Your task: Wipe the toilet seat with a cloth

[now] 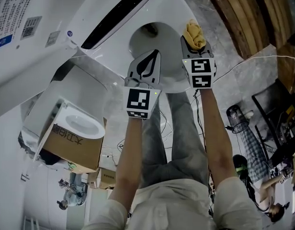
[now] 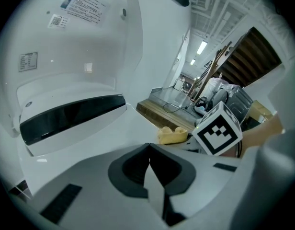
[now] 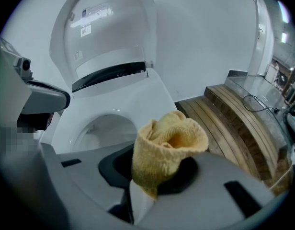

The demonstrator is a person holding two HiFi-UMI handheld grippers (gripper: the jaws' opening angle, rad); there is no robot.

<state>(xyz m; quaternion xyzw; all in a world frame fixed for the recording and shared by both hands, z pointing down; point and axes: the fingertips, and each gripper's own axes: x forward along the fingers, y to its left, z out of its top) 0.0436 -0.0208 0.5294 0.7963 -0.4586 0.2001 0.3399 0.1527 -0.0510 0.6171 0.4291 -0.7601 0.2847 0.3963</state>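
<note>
A white toilet stands with its lid (image 3: 109, 28) raised, and its seat (image 3: 154, 97) rings the bowl (image 1: 146, 38). My right gripper (image 1: 191, 44) is shut on a bunched yellow cloth (image 1: 194, 32), held above the seat's right rim. In the right gripper view the cloth (image 3: 169, 145) bulges out of the right gripper (image 3: 154, 186), apart from the seat. My left gripper (image 1: 154, 55) hovers over the near side of the bowl, shut and holding nothing. The left gripper view shows its jaws (image 2: 148, 152) closed together, the seat (image 2: 104, 133) ahead, and the cloth (image 2: 173, 135) to the right.
Wooden steps (image 3: 233, 114) run along the toilet's right side, with cables on them. A cardboard box (image 1: 73, 145) holding another white fixture sits to the left. A person in plaid (image 1: 255, 147) and dark equipment (image 1: 277, 114) are at the right. The holder's legs (image 1: 171, 138) stand before the toilet.
</note>
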